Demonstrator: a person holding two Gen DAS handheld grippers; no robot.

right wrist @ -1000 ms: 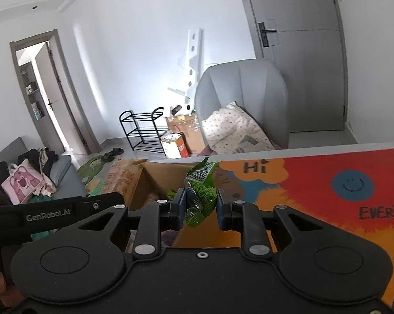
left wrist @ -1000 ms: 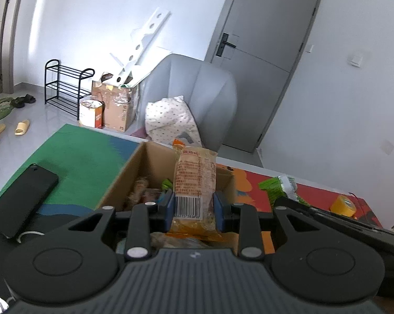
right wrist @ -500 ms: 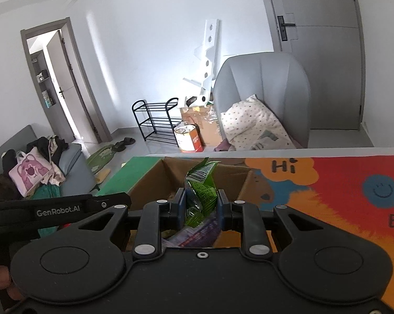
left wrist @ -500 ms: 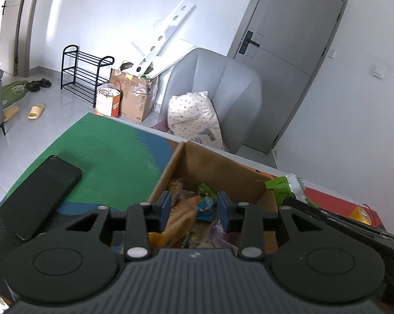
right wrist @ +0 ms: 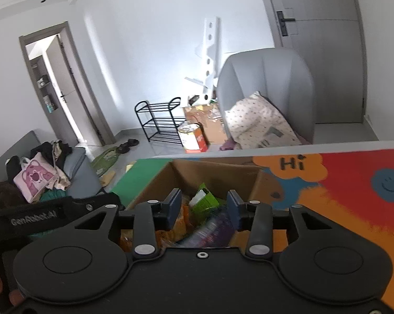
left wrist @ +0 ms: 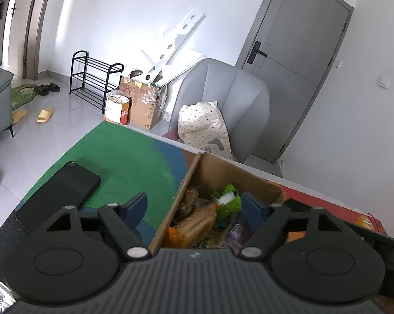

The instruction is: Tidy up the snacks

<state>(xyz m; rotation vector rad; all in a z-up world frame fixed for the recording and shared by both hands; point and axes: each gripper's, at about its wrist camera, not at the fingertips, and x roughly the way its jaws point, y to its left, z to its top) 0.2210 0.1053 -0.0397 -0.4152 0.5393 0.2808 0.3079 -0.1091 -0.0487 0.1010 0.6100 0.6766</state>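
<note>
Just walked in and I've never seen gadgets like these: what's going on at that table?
A person is tidying snacks into a cardboard box on a colourful table mat, using a hand-held two-finger gripper in each hand. Both grippers hang over the box. The left gripper has just been opening and nothing is between its fingers now. The right gripper has just been opening too; the green snack packet sits between its fingers, no longer pinched, among the other wrappers in the box.

right tongs [right wrist: 203, 206]: jaws just opening, apart; green packet [right wrist: 204, 202] loose in cardboard box [right wrist: 223, 172]
</note>
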